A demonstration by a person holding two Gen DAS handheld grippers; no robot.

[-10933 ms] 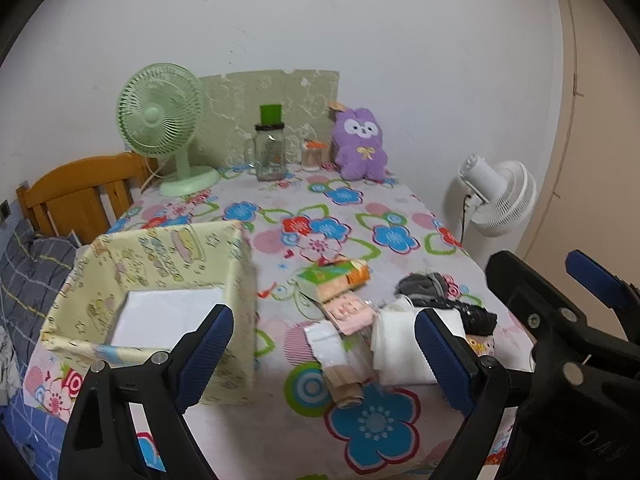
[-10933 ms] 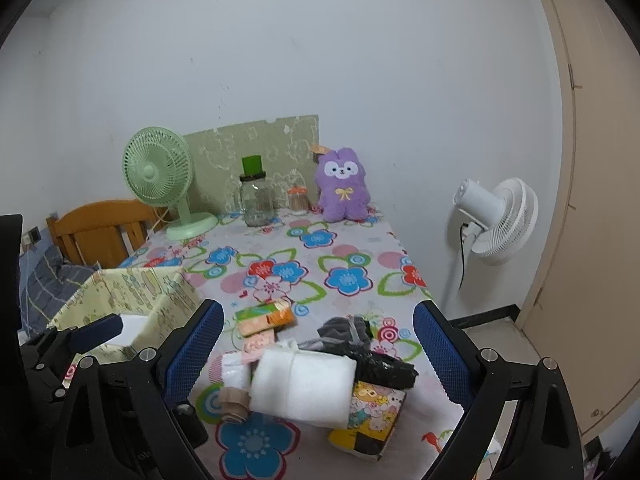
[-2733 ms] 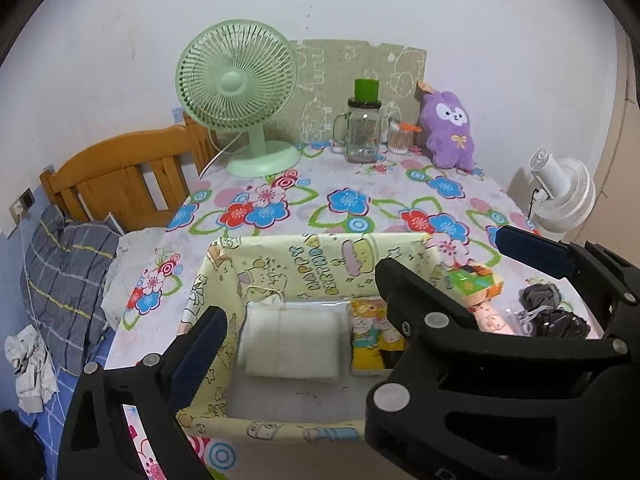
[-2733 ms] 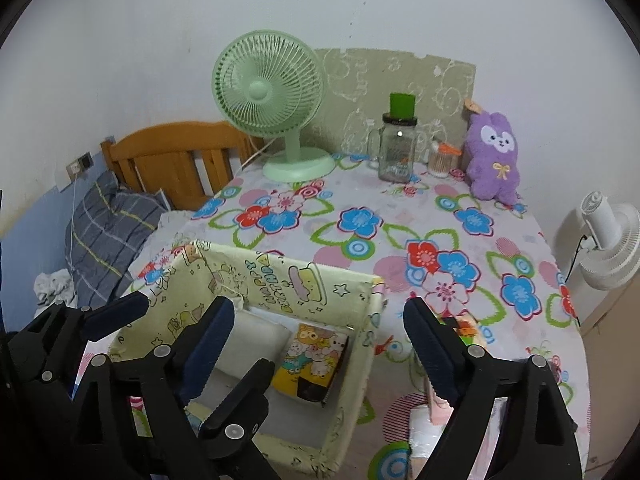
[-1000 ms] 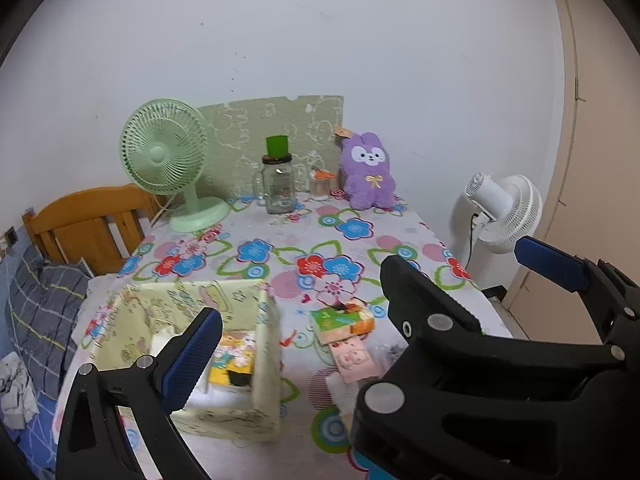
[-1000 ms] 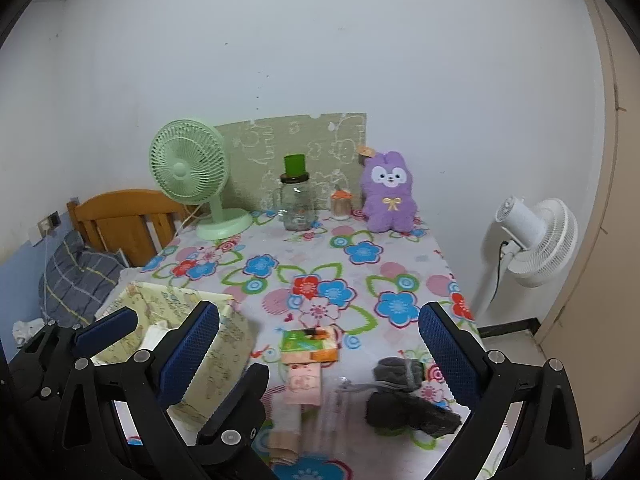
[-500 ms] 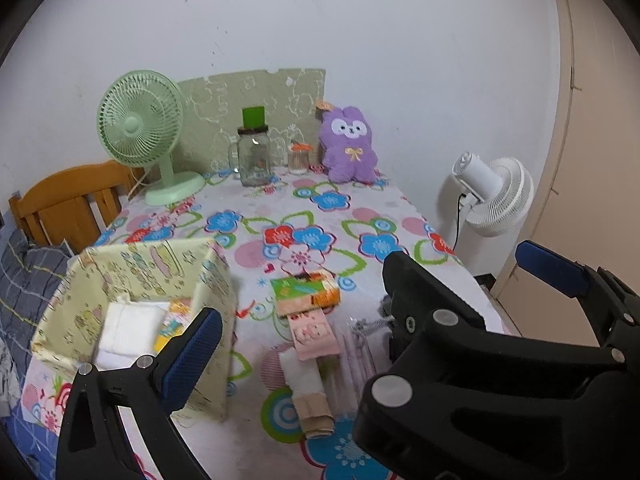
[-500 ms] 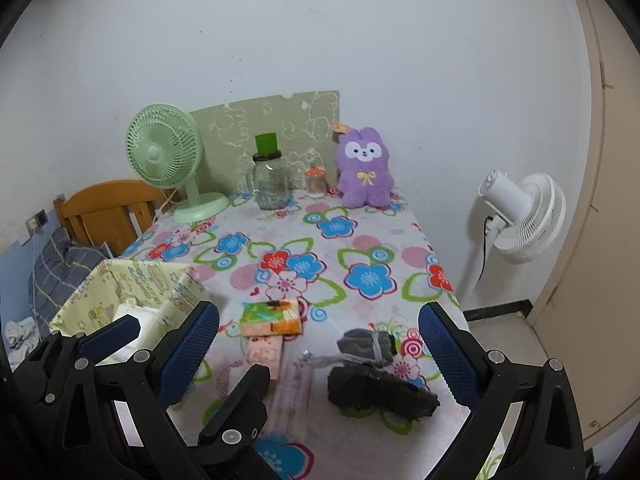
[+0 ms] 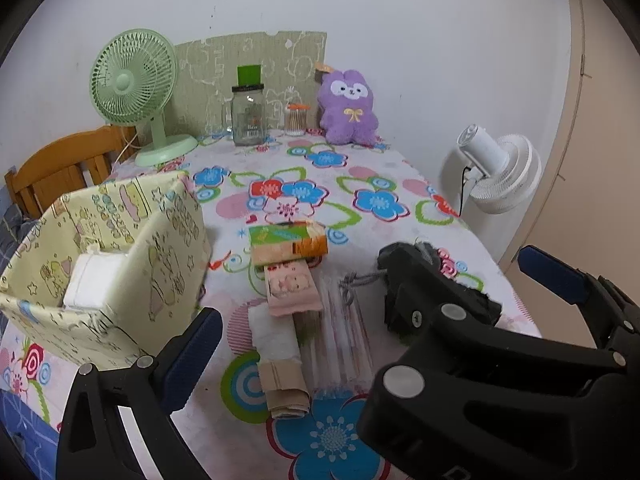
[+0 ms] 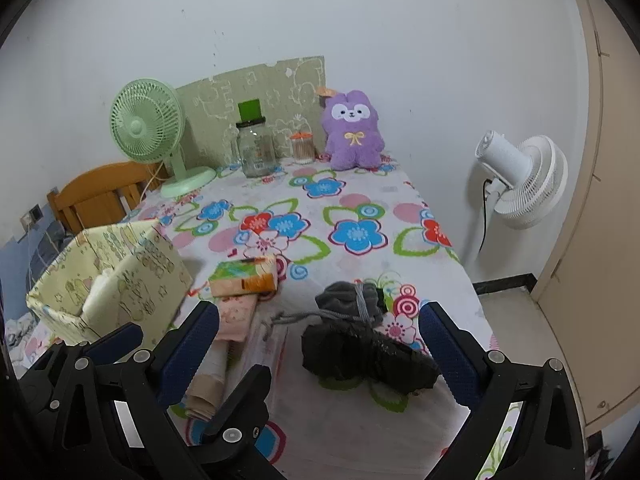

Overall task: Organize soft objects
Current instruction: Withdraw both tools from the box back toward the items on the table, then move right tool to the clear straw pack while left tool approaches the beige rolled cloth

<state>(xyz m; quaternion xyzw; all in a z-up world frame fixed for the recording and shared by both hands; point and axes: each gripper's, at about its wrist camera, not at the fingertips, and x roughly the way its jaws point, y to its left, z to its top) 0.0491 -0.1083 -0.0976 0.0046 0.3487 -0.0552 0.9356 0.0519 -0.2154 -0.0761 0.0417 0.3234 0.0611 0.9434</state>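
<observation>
We are holding both grippers, left gripper (image 9: 304, 344) and right gripper (image 10: 320, 344), wide apart and empty above the crumpled black fabric bundle (image 10: 366, 356), beside the yellow cartoon-print fabric box (image 10: 120, 276).

- A fabric box (image 9: 160, 240) is sitting at the table's (image 9: 360, 176) left edge, with a folded pad (image 9: 94, 280) lying inside it.
- Just right of the box, a tissue pack (image 9: 286, 242) is lying toward the table's middle; a small packet (image 9: 292, 286), a rolled cloth (image 9: 276, 336) and a bandage roll (image 9: 286, 390) are trailing from it toward the near edge, each touching the next.
- A wrapped bundle (image 10: 348, 300) and a dark bag (image 10: 368, 354) are lying near the right edge, the bag nearer.
- Along the far edge a desk fan (image 9: 132, 80), a jar (image 9: 248, 118), a small container (image 9: 297, 119) and a plush toy (image 9: 348, 108) are standing left to right.
- A floor fan (image 10: 520, 180) is standing beyond the right edge.
- A chair (image 9: 60, 168) is standing beyond the far left corner.
</observation>
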